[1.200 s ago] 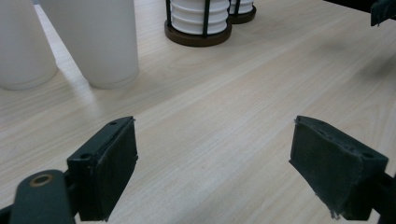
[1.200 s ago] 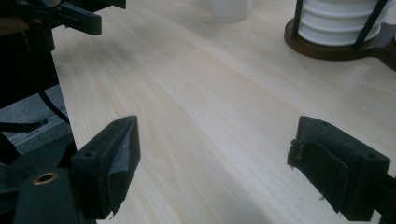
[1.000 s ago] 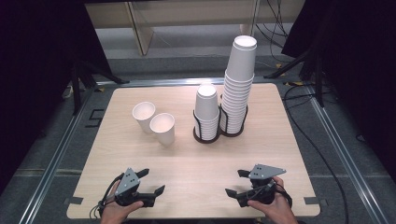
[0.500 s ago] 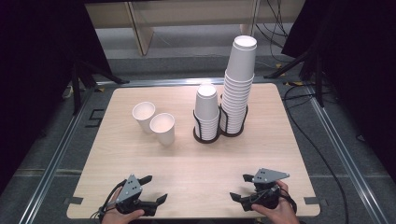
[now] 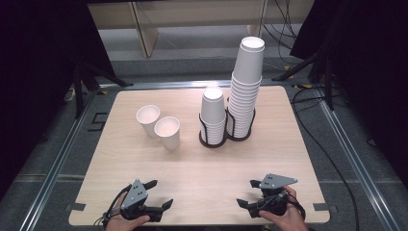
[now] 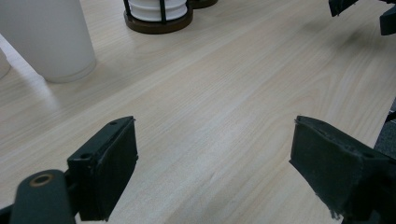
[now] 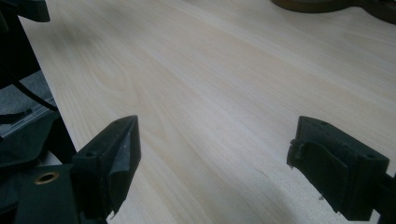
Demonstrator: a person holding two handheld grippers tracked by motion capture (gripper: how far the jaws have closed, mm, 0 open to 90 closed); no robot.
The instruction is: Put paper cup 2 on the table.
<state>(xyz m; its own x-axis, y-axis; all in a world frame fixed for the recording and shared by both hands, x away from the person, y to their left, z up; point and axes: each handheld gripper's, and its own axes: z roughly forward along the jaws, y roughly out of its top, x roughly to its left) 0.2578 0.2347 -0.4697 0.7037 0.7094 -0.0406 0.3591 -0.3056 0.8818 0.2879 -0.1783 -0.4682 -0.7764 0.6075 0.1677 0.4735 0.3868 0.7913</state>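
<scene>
Two loose white paper cups stand upright at the table's left middle. A short stack of cups and a tall stack sit in a black wire holder at the centre back. My left gripper is open at the near edge, left of centre, with nothing between its jaws. My right gripper is open at the near edge, right of centre, and is also empty. In the left gripper view the nearer loose cup stands far ahead at left.
The wooden table has rounded corners and a metal frame around it. The holder's base lies ahead in the left gripper view, and its edge is at the top right of the right gripper view. The table's front edge is right under both hands.
Both grippers have drawn back toward the near edge of the table. Their jaws stay open. The cups and stacks have not moved.
</scene>
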